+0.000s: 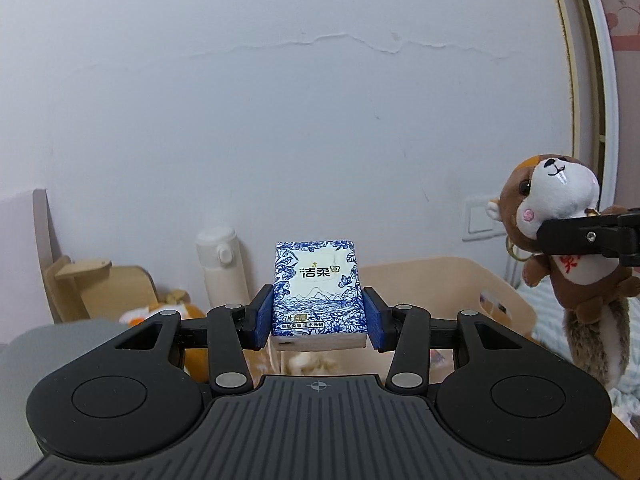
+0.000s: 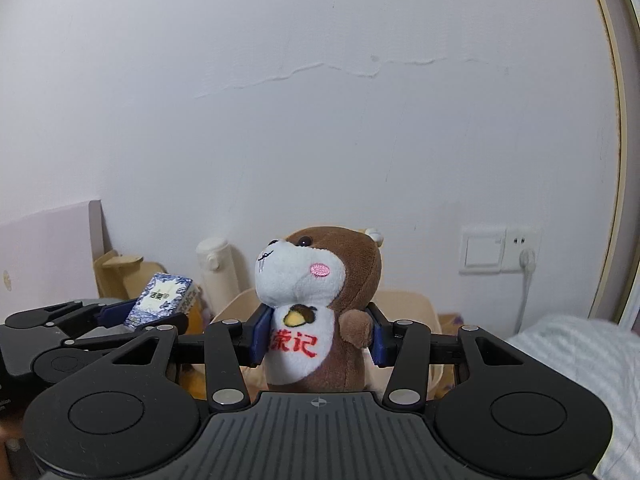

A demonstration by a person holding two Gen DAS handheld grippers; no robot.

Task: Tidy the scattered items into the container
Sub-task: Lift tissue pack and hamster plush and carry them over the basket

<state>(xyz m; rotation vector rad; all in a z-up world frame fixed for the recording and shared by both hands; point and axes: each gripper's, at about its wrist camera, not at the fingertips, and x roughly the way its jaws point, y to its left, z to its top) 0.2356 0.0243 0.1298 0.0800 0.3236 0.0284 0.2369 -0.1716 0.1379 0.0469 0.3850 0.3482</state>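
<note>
Left wrist, gripper (image 1: 319, 316) clamping tissue pack (image 1: 316, 292)

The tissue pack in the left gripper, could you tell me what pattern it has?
The tissue pack is white with blue floral print, clearest in the left wrist view.

— What do my grippers look like?
— I see the left gripper (image 1: 319, 316) as matte black linkage arms, silver pivot screws, blue pads, a ribbed grey deck with a crosshair mark. The right gripper (image 2: 316, 338) is built the same.
</note>
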